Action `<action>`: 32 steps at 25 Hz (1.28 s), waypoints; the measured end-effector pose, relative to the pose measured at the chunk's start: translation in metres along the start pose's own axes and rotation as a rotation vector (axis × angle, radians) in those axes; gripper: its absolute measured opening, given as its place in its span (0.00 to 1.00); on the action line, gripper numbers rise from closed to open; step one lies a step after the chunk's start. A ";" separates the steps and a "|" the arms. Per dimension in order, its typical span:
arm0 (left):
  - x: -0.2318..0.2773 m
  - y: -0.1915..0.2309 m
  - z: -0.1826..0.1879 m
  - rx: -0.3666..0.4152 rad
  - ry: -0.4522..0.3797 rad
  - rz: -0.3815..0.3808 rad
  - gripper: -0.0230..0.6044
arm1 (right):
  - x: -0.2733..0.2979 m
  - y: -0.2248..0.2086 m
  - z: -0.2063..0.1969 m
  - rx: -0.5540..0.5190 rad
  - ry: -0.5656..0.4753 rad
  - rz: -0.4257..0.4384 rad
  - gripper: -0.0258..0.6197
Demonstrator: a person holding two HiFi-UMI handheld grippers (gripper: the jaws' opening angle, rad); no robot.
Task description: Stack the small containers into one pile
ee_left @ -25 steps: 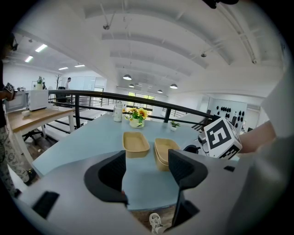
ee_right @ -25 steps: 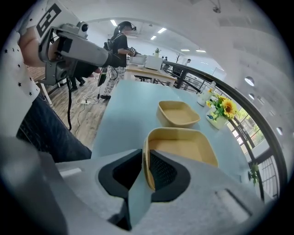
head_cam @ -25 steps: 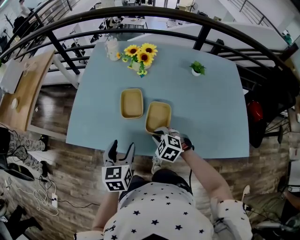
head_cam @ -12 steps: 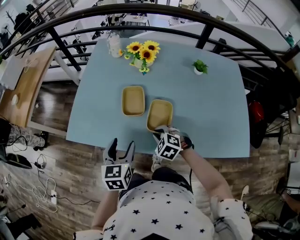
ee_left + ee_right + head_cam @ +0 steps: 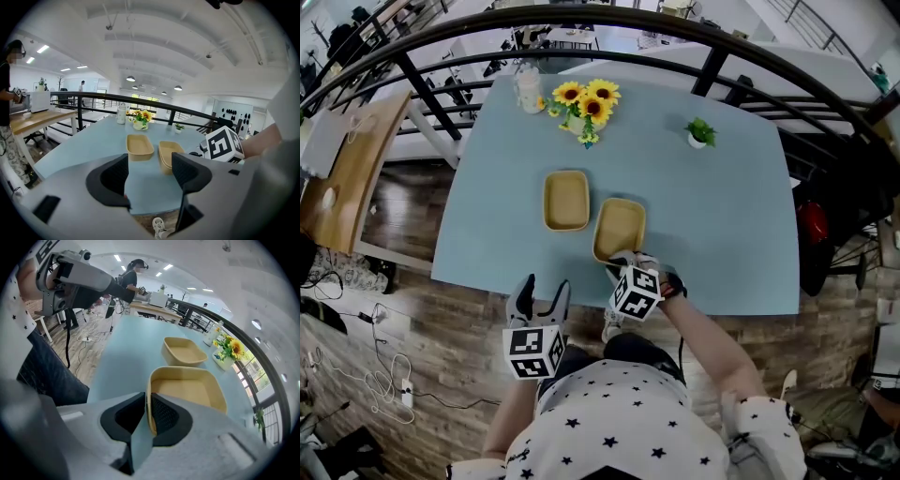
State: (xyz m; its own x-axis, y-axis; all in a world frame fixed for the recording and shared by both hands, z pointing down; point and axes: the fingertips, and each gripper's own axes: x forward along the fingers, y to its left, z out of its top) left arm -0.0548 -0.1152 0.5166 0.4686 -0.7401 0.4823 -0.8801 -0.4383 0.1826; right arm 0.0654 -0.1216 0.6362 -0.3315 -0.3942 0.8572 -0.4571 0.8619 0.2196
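Blue table (image 5: 722,216), black railing (image 5: 709,73), wood floor (image 5: 403,211)

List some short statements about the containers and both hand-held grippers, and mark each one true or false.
1. The two containers are stacked in one pile. False: the left container and the right container sit side by side on the table.
2. The right hand-held gripper is shut on the near wall of the right container. True.
3. The left hand-held gripper holds the left container. False: it is open and empty, short of the table's near edge.
4. Sunflowers stand at the far side of the table. True.
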 end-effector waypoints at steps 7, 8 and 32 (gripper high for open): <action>-0.002 0.002 -0.001 -0.004 -0.001 0.006 0.49 | -0.002 0.000 -0.001 -0.040 0.013 -0.002 0.08; -0.003 0.003 -0.001 -0.006 -0.002 0.009 0.49 | -0.003 -0.001 -0.002 -0.046 0.016 -0.004 0.08; -0.007 0.020 0.009 -0.049 -0.052 0.058 0.49 | -0.023 -0.044 0.044 -0.183 -0.014 -0.082 0.08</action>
State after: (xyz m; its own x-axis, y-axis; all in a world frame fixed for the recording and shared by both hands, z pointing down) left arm -0.0751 -0.1238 0.5092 0.4187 -0.7896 0.4487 -0.9081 -0.3693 0.1975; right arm 0.0563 -0.1646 0.5865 -0.3108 -0.4691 0.8267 -0.3261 0.8696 0.3708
